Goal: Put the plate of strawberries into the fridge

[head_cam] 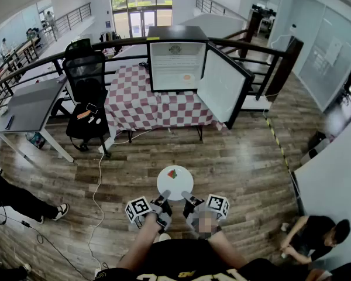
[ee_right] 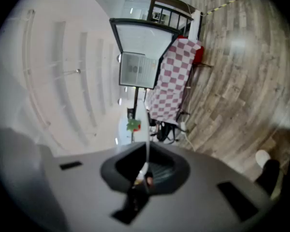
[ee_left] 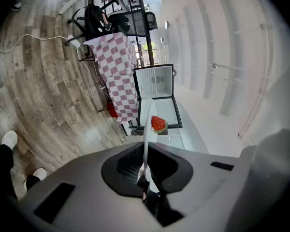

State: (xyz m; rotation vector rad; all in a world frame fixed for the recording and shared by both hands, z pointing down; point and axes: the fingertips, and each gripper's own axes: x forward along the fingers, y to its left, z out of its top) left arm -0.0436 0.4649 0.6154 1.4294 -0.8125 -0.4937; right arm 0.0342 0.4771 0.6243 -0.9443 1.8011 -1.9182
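Both grippers are on the white round plate (head_cam: 179, 189), which is carried low in front of the body. The left gripper (head_cam: 164, 201) takes the rim at seven o'clock and the right gripper (head_cam: 188, 199) takes it at five o'clock. In each gripper view the jaws are pinched almost together with only the thin plate edge between them, so there is a firm nip on both sides. A red strawberry (head_cam: 172, 173) with a green cap sits on the plate, toward eleven o'clock of its middle.

Dead ahead at twelve o'clock is the black mini fridge (head_cam: 176, 63), on a table draped in red-and-white chequered cloth (head_cam: 141, 106). Its fridge door (head_cam: 223, 92) is swung wide to one o'clock and the white inside is showing. Plate and fridge are well apart, with open wooden floor (head_cam: 234, 157) between them.

This looks like the carry leg, with the placing not yet begun. To do it well, hold both hands at the same height so the plate stays flat and the fruit doesn't roll. Keep the two pinches even, with neither twisting against the other. Walk in along the twelve o'clock line and stay clear of that door edge. Mind the white cable (head_cam: 94, 198) trailing on the floor at nine o'clock. The black office chair (head_cam: 85, 81) at ten o'clock sits off the route.
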